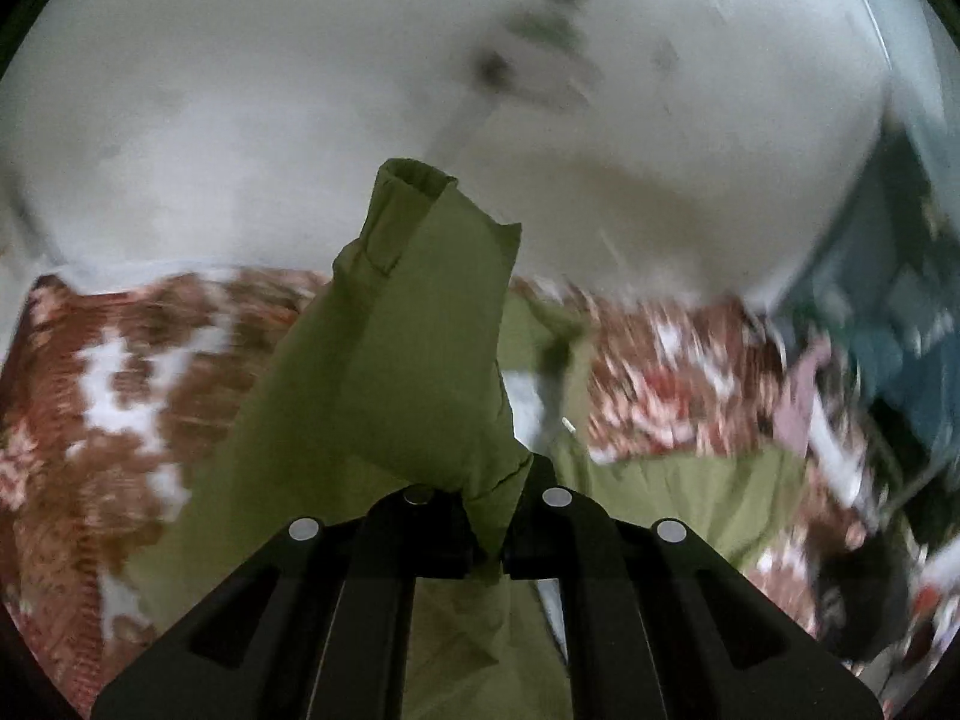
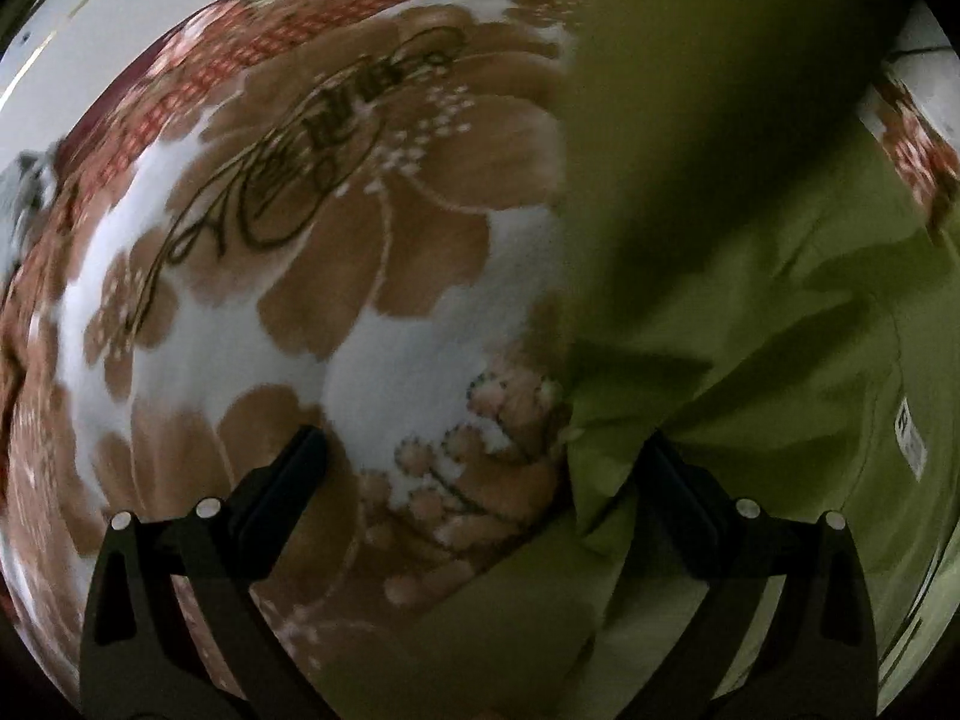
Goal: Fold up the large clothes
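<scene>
Floral blanket (image 2: 312, 276): brown-and-white flower print with red patterned border, spread flat as the work surface; also seen in the left wrist view (image 1: 120, 396). Taken as landmark.

Pale wall (image 1: 300, 90) rises behind the blanket's far edge; blurred dark clutter (image 1: 900, 360) beside the blanket's right end.

Olive-green garment (image 2: 750, 312): bulk lies on the blanket, covering its right part in the right wrist view; white label (image 2: 911, 437) on the fabric. One sleeve (image 1: 414, 312), cuff uppermost, is lifted above the blanket.

Left gripper (image 1: 486, 516): jaws clenched on the sleeve fabric, held above the blanket.

Right gripper (image 2: 480, 450): jaws spread wide, nothing between them; left finger over bare blanket, right finger at the garment's edge.
</scene>
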A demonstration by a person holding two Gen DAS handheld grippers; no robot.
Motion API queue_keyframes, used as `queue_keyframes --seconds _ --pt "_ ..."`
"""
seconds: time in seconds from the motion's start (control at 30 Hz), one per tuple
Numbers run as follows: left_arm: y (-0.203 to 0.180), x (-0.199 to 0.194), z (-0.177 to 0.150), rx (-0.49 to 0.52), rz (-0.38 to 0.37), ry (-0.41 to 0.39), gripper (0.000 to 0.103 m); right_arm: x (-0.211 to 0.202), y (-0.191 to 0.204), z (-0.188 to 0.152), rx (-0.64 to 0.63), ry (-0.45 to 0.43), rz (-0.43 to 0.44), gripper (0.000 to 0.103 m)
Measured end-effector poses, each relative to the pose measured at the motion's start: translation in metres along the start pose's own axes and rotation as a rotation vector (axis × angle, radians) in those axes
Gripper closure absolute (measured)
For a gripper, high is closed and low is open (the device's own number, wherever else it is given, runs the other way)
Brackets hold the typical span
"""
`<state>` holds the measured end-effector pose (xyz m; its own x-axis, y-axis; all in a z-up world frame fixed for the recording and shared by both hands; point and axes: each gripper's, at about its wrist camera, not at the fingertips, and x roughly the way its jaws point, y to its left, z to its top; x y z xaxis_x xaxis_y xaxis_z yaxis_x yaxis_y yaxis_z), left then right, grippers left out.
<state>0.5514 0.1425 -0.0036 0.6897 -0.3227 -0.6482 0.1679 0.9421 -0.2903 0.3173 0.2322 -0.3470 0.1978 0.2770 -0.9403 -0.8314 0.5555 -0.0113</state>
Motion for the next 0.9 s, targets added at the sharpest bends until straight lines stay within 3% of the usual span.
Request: queue_keyframes --seconds 0.2,0.33,0.47,0.9 --pt "-0.145 0.114 -0.087 0.213 -0.043 0.181 0.099 -0.011 -0.003 -0.025 -0.107 -0.042 0.078 0.003" --pt "-0.195 0.179 -0.155 0.317 -0.055 0.324 0.099 -0.015 -0.007 -0.046 -0.185 -0.087 0.104 0.003" --pt "-0.232 0.222 -0.204 0.431 -0.032 0.402 0.099 -0.022 -0.015 -0.063 -0.210 -0.139 0.127 0.004" --pt "-0.299 0.297 -0.276 0.634 0.084 0.513 0.098 -0.030 -0.023 -0.074 -0.206 -0.238 0.130 0.004"
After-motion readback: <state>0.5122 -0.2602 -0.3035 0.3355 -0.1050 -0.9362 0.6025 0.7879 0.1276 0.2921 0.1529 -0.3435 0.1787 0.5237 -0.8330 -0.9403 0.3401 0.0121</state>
